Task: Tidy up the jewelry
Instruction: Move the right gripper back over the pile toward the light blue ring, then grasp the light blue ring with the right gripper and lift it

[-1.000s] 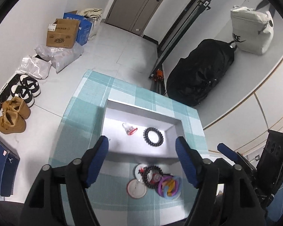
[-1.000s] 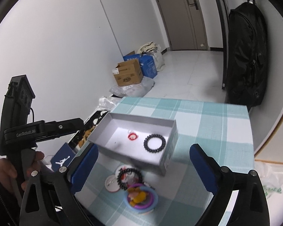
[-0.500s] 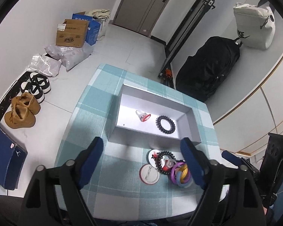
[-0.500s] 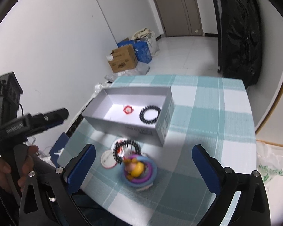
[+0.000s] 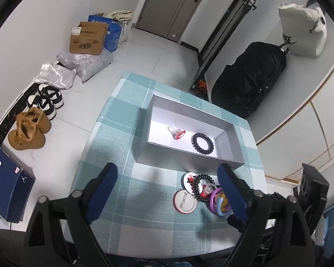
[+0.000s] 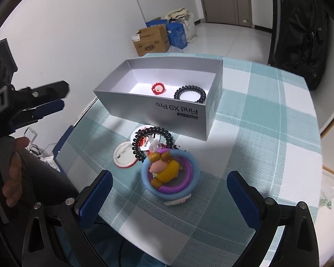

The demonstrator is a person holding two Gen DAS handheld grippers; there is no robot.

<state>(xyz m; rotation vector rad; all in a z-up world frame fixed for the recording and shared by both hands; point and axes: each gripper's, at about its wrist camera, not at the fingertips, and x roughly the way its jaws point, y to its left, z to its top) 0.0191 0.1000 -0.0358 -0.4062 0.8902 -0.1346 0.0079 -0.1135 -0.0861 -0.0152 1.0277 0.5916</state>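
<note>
The right gripper hangs with its fingers wide apart and nothing between them, just over a pile of jewelry on the checked tablecloth: blue and purple bangles around a small figure, a black bead bracelet and two round badges. The left gripper is opening, also holding nothing. Beyond the pile, the grey box holds a red bead ring and another black bracelet.

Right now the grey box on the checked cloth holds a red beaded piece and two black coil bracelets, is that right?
Not quite. The grey box holds the red beaded piece and only one black coil bracelet. The second black coil bracelet lies outside on the cloth, in front of the box, as the right wrist view shows.
</note>
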